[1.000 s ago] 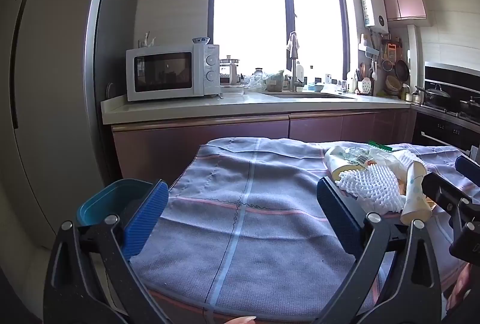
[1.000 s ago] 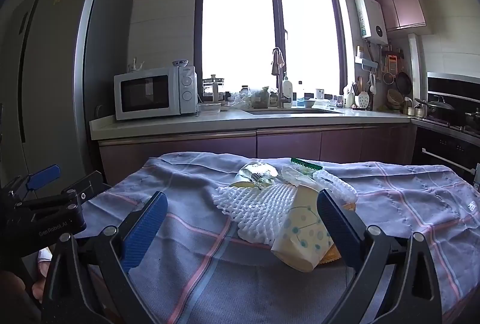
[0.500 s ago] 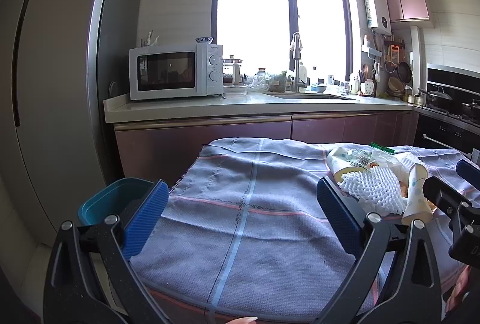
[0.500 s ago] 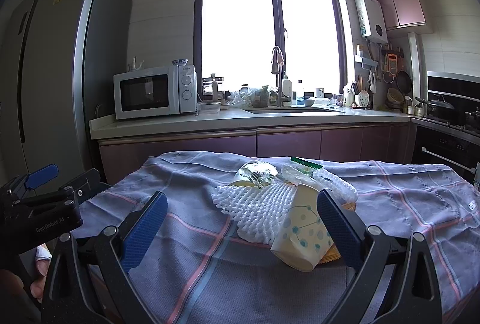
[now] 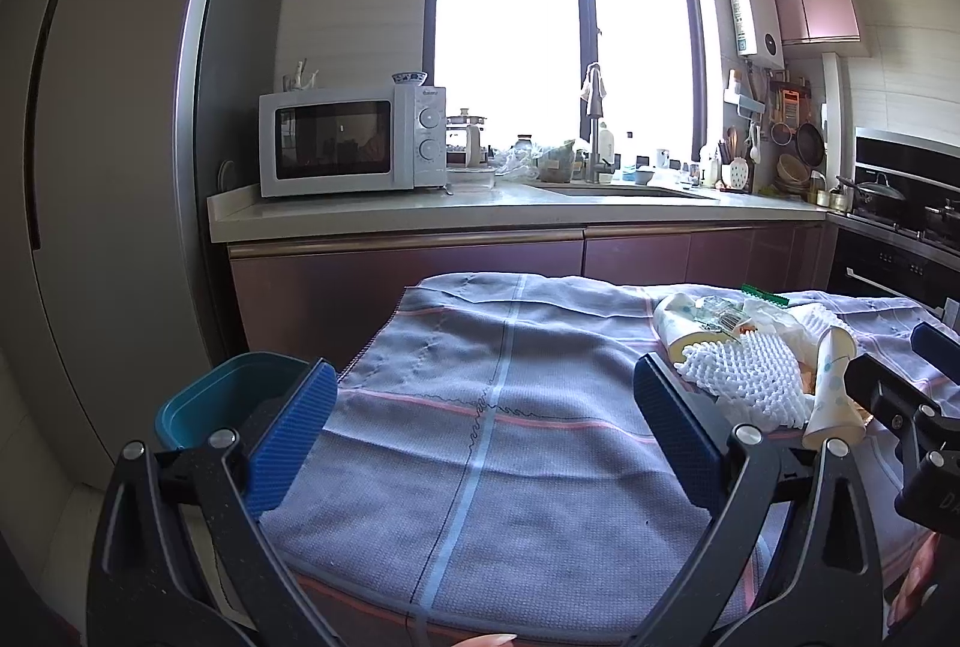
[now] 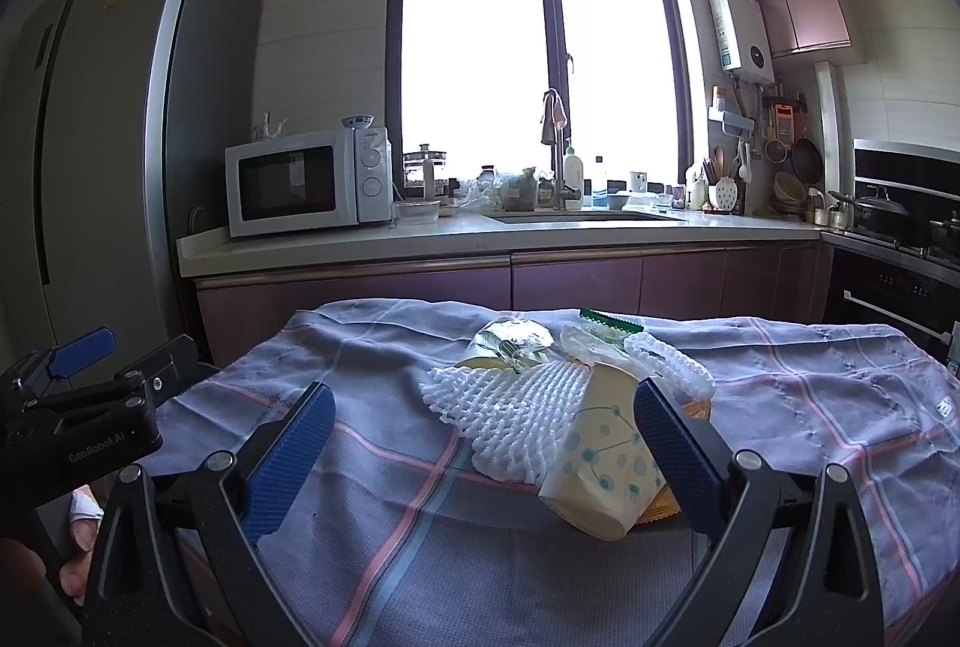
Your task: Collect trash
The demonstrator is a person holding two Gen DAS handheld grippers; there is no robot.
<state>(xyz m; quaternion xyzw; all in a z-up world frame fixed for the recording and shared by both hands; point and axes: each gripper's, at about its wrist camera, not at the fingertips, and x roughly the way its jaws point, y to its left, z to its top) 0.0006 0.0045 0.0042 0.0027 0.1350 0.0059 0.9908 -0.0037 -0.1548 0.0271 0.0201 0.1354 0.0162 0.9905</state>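
A heap of trash lies on the grey checked cloth (image 6: 420, 539): a white foam net (image 6: 510, 419), a dotted paper cup (image 6: 606, 467) on its side, crumpled clear wrapping (image 6: 516, 341) and a green-edged packet (image 6: 612, 321). My right gripper (image 6: 480, 455) hangs open just short of the heap, the cup close to its right finger. My left gripper (image 5: 480, 437) is open over bare cloth, with the foam net (image 5: 744, 377) and cup (image 5: 831, 389) off to its right. A teal bin (image 5: 222, 395) stands below the table's left edge.
A kitchen counter (image 5: 510, 209) with a microwave (image 5: 348, 140) and a sink runs behind the table. A tall fridge (image 5: 108, 167) stands at the left, a stove (image 5: 900, 221) at the right. The other gripper's body (image 6: 78, 407) shows at the left of the right wrist view.
Both grippers have stayed nearly still and open. The views shifted only slightly; the trash heap has not moved.
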